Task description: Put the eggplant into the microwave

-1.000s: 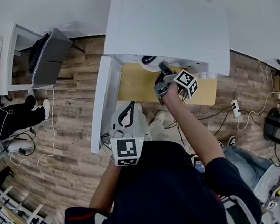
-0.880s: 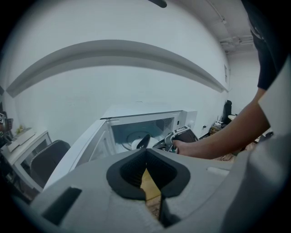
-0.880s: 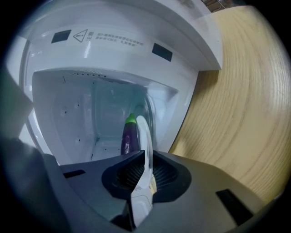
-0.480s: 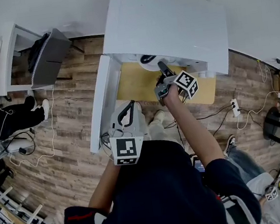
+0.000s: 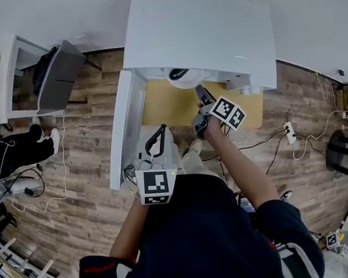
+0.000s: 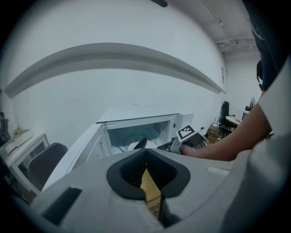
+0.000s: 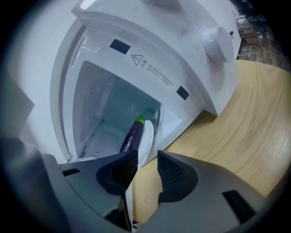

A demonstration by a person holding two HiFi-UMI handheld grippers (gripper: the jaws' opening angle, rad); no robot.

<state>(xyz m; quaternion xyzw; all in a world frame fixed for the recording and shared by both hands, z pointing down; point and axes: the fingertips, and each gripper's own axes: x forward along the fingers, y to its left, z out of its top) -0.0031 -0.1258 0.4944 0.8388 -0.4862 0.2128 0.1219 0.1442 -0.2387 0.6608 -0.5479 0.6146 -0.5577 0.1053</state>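
Head view: the long dark-purple eggplant [image 5: 179, 74] lies on a round white plate [image 5: 195, 79] inside the boxy white microwave [image 5: 198, 30], which stands on the pale wooden worktop [image 5: 163, 105].

Left gripper view: my left gripper [image 6: 145, 152] has its fingers pressed together on nothing.

Right gripper view: my right gripper [image 7: 146, 157] is at the cavity mouth. Its ribbed fingers have just sprung apart, then eased in slightly, and are empty.

The eggplant's glossy skin looks slippery and its body light and firm. I'd take it mid-length.
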